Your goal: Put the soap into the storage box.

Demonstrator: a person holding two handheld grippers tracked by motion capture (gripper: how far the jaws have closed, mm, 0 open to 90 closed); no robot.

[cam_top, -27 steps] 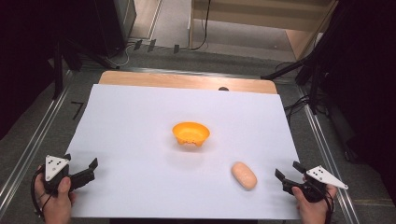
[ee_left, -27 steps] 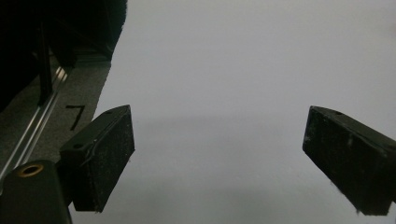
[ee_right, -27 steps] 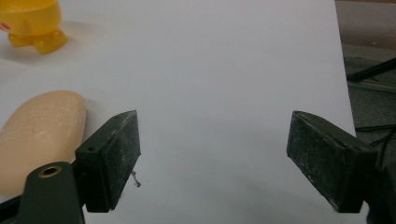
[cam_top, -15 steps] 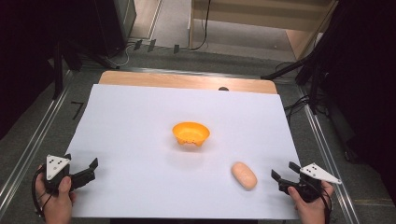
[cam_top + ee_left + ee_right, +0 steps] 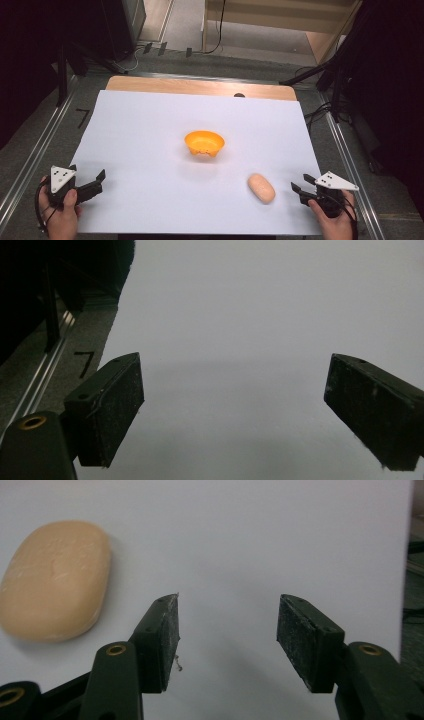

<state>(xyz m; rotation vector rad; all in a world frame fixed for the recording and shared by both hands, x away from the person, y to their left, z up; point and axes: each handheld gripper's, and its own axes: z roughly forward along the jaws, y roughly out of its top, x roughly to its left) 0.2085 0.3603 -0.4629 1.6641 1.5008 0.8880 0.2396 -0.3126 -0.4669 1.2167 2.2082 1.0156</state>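
An orange bowl (image 5: 204,143) sits upright near the middle of the white sheet (image 5: 150,130). A tan, oval bread roll (image 5: 261,188) lies on the sheet to the bowl's front right; in the right gripper view the roll (image 5: 55,580) is left of the jaws. My right gripper (image 5: 301,184) is held low at the sheet's front right corner, open and empty, a short way right of the roll. At the front left edge my left gripper (image 5: 95,181) stands open over bare sheet, its jaws wide apart with nothing between them (image 5: 235,405).
A wooden table edge (image 5: 200,86) shows beyond the sheet's far side. Metal rails (image 5: 35,150) run along both sides of the table. Cables and black stands (image 5: 320,80) lie on the floor beyond.
My right gripper has edged left, closer to the roll. The left gripper has barely moved.
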